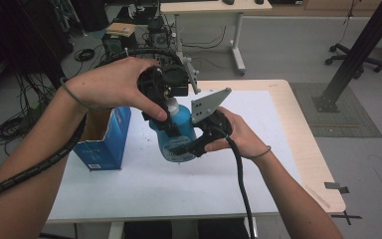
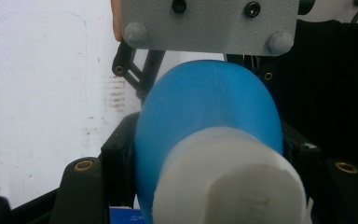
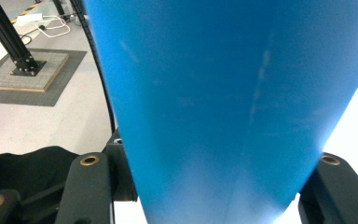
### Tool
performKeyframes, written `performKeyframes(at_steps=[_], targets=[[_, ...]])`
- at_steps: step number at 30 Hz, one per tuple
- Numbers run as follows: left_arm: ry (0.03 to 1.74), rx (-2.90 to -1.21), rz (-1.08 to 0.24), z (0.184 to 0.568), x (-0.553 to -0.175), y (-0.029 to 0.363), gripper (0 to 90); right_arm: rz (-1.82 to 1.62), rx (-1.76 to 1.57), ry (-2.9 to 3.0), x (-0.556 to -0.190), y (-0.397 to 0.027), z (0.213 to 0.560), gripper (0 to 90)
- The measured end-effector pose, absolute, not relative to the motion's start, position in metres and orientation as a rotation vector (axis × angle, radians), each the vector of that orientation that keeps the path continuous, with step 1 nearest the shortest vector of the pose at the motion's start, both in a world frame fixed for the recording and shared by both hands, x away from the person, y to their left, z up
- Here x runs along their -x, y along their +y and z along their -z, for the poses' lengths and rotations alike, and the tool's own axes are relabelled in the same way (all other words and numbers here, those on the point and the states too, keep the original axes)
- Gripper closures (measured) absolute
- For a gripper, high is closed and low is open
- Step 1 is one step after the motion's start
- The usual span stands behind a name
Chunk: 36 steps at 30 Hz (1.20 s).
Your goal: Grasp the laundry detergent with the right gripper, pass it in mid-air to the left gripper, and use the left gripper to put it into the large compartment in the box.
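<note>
Left tongs [image 1: 171,107]: come down from above onto the top of the blue plastic bottle with a white screw cap [image 1: 179,132]; jaws drawn in tight at the cap [image 2: 233,182].
Right tongs [image 1: 189,147]: clamped across the bottle's blue body [image 3: 223,102] from the side, low down.
Bottle: upright, lifted a little or just resting on the white-covered table [image 1: 258,164], near its middle; which of the two I cannot tell.
Step in hand: probably unscrewing the cap.
Doing it well: keep the right grip firm and steady as the anchor; twist only the left wrist, staying in line with the neck so the cap does not slip.
Nearby: open blue cardboard box [image 1: 102,139], just left of the bottle.
</note>
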<state>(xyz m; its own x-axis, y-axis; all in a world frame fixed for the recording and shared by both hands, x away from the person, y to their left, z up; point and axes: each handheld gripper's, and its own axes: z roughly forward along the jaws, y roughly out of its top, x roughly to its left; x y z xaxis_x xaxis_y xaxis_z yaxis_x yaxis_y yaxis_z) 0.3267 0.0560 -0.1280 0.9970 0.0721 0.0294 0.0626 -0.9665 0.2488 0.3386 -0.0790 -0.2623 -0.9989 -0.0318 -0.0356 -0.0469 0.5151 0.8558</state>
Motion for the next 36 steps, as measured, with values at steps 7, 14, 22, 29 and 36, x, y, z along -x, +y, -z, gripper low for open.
performKeyframes(at_steps=[7, 14, 22, 29, 36], targets=[[0.106, -2.882, -0.065, 0.128, -0.3253, 0.055, 37.7, -1.546, 0.073, 2.718, -0.3389, -0.0795, 0.2622, 42.7], [0.106, -2.895, -0.067, 0.1287, -0.3248, 0.0536, 37.8, -1.554, 0.07, 2.717, -0.3385, -0.08, 0.2644, 42.5], [0.098, -2.91, -0.08, 0.1283, -0.3241, 0.0518, 38.0, -1.573, 0.059, 2.7, -0.3375, -0.0792, 0.267, 42.0], [0.095, -2.929, -0.088, 0.1287, -0.3236, 0.0502, 38.0, -1.643, 0.041, 2.647, -0.3358, -0.0795, 0.2688, 34.9], [0.095, -2.935, -0.081, 0.1285, -0.3244, 0.05, 37.9, -1.647, 0.019, 2.632, -0.335, -0.081, 0.2694, 27.8]])
